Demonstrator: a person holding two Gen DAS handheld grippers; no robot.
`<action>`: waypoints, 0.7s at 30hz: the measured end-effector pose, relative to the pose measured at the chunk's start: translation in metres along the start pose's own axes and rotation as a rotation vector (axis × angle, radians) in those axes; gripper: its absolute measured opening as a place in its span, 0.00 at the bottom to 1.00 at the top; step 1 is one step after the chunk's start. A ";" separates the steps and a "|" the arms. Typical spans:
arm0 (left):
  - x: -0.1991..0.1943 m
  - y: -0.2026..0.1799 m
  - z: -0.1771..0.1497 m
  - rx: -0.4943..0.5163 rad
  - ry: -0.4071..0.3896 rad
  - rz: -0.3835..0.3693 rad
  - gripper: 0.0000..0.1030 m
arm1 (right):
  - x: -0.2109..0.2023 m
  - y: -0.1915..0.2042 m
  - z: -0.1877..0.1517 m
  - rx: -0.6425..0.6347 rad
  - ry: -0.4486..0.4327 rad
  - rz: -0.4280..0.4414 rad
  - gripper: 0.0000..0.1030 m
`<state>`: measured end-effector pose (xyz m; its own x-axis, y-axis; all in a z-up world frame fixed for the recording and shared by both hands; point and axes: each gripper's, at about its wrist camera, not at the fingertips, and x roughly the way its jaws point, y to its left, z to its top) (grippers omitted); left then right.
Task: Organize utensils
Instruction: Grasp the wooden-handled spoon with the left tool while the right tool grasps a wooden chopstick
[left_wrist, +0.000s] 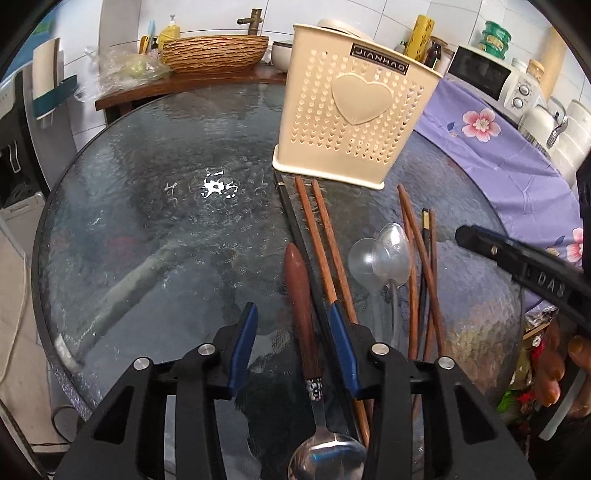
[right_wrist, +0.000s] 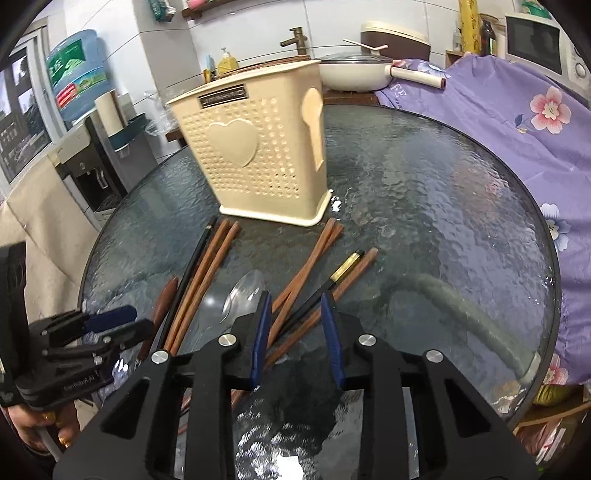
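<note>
Straddling a spoon with a dark wooden handle (left_wrist: 301, 295), the left hand-held gripper (left_wrist: 291, 328) has its blue pads (left_wrist: 243, 343) spread apart, one on each side of the handle and neither pressing on it; a thin black chopstick (left_wrist: 295, 225) also runs between the pads, close to the right one. The spoon's steel bowl lies at the bottom edge of the left wrist view, and its wooden end points toward the holder.

The right hand-held gripper (right_wrist: 295, 325) is likewise parted, its pads (right_wrist: 334, 339) set either side of a crossed bundle of brown chopsticks (right_wrist: 314, 258) and a black chopstick with a gold band (right_wrist: 343, 267); the pads do not touch them as far as can be seen.

Between the two bundles lie two clear plastic spoons (left_wrist: 384, 254), their bowls overlapping. To the left of these, a pair of brown chopsticks (left_wrist: 317, 221) lies side by side next to the black one, tips toward the holder.

All of these rest flat on a round worktop (left_wrist: 147, 184) of rippled dark glass. Upright at its far side stands the cream utensil holder (left_wrist: 354, 107), perforated, with a raised heart on its front, just beyond the chopstick tips. A purple flowered cloth (right_wrist: 498, 110) lies to the right of the worktop, and a wooden basin (left_wrist: 218, 53) sits on the counter behind.
</note>
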<state>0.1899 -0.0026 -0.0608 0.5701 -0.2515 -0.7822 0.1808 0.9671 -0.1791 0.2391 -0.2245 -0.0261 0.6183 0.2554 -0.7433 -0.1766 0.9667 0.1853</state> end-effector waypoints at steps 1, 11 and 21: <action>0.002 -0.001 0.001 0.001 0.002 0.003 0.38 | 0.003 -0.001 0.002 0.004 0.004 -0.001 0.26; 0.009 0.003 0.005 -0.005 0.013 0.010 0.31 | 0.041 0.001 0.021 0.035 0.048 -0.044 0.24; 0.012 0.004 0.008 0.008 0.015 0.019 0.28 | 0.062 0.003 0.028 0.048 0.086 -0.088 0.16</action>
<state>0.2038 -0.0016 -0.0664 0.5615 -0.2322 -0.7942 0.1764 0.9713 -0.1593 0.2989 -0.2054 -0.0537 0.5618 0.1691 -0.8098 -0.0862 0.9855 0.1461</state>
